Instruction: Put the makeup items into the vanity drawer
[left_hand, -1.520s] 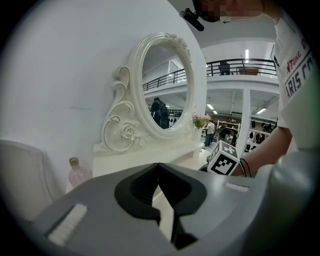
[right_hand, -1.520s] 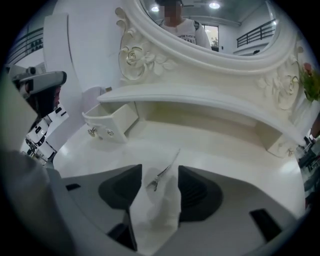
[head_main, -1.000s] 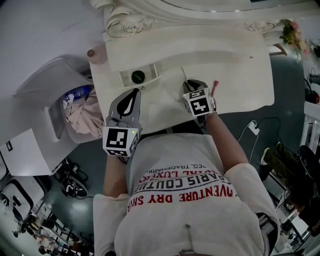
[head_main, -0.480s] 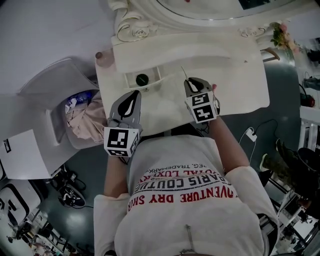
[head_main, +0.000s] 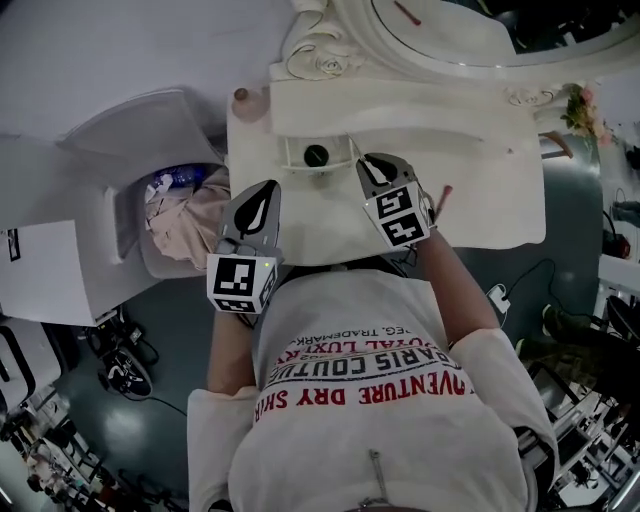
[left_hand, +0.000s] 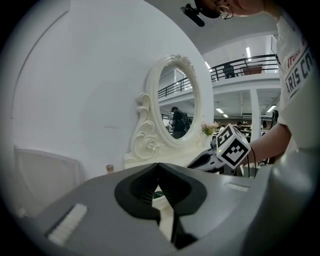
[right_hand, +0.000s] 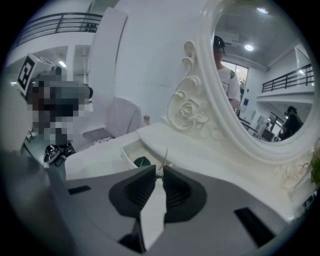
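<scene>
My right gripper (head_main: 366, 162) is shut on a thin pale stick (right_hand: 164, 159) that pokes up from between its pads. It hangs just right of the open vanity drawer (head_main: 291, 153). A dark green round item (head_main: 316, 155) lies in that drawer, also seen past the jaws as the green item (right_hand: 142, 161). A red stick-like item (head_main: 443, 196) lies on the white tabletop, right of the right gripper. My left gripper (head_main: 266, 188) is over the table's front edge, below the drawer, jaws shut and holding nothing (left_hand: 159, 167).
An ornate oval mirror (right_hand: 260, 75) stands at the back of the vanity. A small brown-capped bottle (head_main: 240, 96) sits at the table's far left corner. A bin with crumpled cloth (head_main: 185, 215) stands left of the table. Cables lie on the floor at right.
The right gripper has carried the thin stick leftward, closer to the open drawer. The left gripper has stayed put. The head view has shifted.
</scene>
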